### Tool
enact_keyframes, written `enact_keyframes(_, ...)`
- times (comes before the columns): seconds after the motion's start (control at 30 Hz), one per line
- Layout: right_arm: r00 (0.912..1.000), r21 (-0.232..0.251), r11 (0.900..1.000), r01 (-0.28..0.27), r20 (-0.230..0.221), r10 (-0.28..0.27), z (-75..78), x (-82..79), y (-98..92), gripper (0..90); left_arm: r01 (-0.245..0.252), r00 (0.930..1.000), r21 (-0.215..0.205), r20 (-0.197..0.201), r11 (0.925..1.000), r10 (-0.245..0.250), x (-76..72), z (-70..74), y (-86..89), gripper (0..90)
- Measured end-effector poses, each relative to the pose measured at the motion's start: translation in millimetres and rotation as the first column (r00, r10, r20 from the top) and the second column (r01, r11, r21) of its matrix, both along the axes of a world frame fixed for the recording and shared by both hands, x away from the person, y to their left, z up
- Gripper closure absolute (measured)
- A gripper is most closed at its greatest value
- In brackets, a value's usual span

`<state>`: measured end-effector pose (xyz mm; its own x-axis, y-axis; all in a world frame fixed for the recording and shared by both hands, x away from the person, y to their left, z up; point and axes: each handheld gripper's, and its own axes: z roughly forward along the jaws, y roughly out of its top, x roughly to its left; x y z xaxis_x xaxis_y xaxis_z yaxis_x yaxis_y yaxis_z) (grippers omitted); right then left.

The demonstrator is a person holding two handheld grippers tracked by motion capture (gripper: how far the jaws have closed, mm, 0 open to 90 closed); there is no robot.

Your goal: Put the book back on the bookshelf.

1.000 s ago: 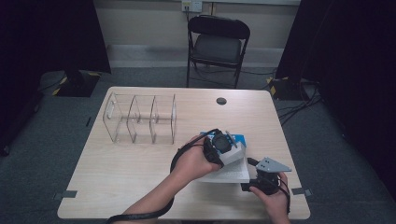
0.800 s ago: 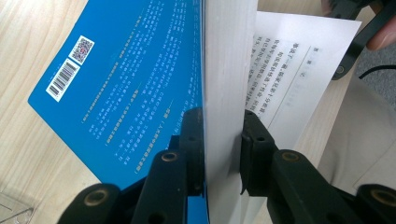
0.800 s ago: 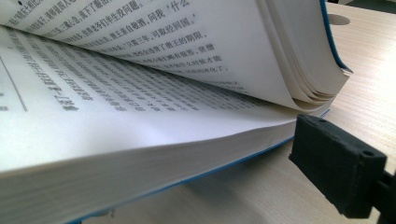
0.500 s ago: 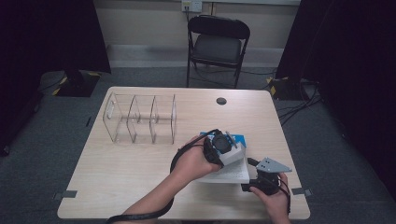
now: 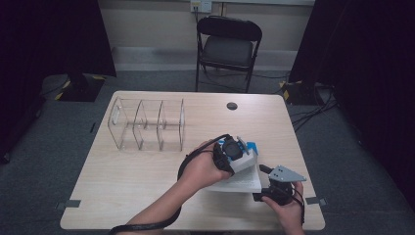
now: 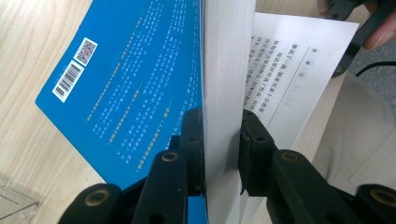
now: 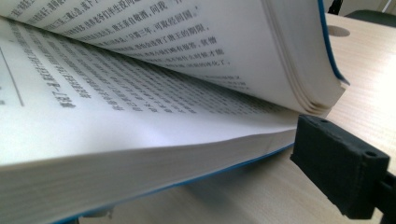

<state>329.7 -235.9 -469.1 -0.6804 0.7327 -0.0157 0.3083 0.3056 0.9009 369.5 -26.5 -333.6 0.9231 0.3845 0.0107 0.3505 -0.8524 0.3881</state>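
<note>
A book with a blue cover (image 6: 126, 84) lies open near the table's front right corner, its white pages (image 5: 240, 180) facing up. My left gripper (image 6: 222, 123) is shut on a thick, raised block of pages and the back cover, one pad on each side. In the high view the left gripper (image 5: 241, 155) sits over the book's far half. My right gripper (image 5: 258, 183) rests at the book's right near corner. One black finger (image 7: 338, 165) stands beside the lower stack of pages (image 7: 140, 158), and the other is hidden by the book.
A clear acrylic divider rack (image 5: 147, 125) stands at the table's back left. A round cable hole (image 5: 232, 105) sits near the far edge. A black folding chair (image 5: 229, 46) stands behind the table (image 5: 122, 191). Cables trail off the front edge.
</note>
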Motion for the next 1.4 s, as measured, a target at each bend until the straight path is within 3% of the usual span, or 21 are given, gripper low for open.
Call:
enact_keyframes(0.17, 0.9994, -0.017, 1.0, -0.008, 0.035, 0.008, 3.2, -1.6, 4.4, 13.8, 0.003, 1.0, 0.006, -0.007, 1.0, -0.003, -3.1, 5.0, 0.5, 74.6)
enact_keyframes(0.4, 0.9991, -0.007, 1.0, -0.02, 0.038, 0.02, 6.9, -1.5, 5.8, 13.7, 0.002, 1.0, -0.001, -0.009, 1.0, -0.002, -5.9, 12.4, 1.0, 74.7)
enact_keyframes(0.57, 0.9988, -0.007, 1.0, -0.028, 0.04, 0.029, 7.9, -0.7, 4.7, 13.8, 0.03, 0.9995, 0.024, -0.007, 0.9993, -0.03, -5.1, 14.9, 0.0, 74.6)
enact_keyframes(0.67, 0.9985, -0.01, 0.999, -0.031, 0.044, 0.031, 8.7, -0.6, 4.4, 13.8, 0.017, 0.9998, 0.017, -0.012, 0.9997, -0.016, -6.4, 16.1, -0.9, 74.6)
enact_keyframes(1.17, 0.9943, 0.002, 0.999, -0.037, 0.1, 0.036, 25.2, -5.3, 4.3, 13.8, 0.023, 0.9997, 0.026, -0.002, 0.9994, -0.023, -11.4, 34.2, -2.0, 74.7)
enact_keyframes(1.3, 0.9949, 0.013, 0.999, -0.033, 0.096, 0.032, 28.4, -5.6, 3.4, 13.8, 0.02, 0.9998, 0.01, -0.005, 0.9997, -0.02, -10.9, 35.7, -2.4, 74.7)
enact_keyframes(1.4, 0.996, 0.022, 0.999, -0.032, 0.084, 0.03, 28.5, -4.8, 2.5, 13.7, 0.041, 0.9992, 0.032, 0.001, 0.9987, -0.041, -10.2, 36.8, -3.5, 74.6)
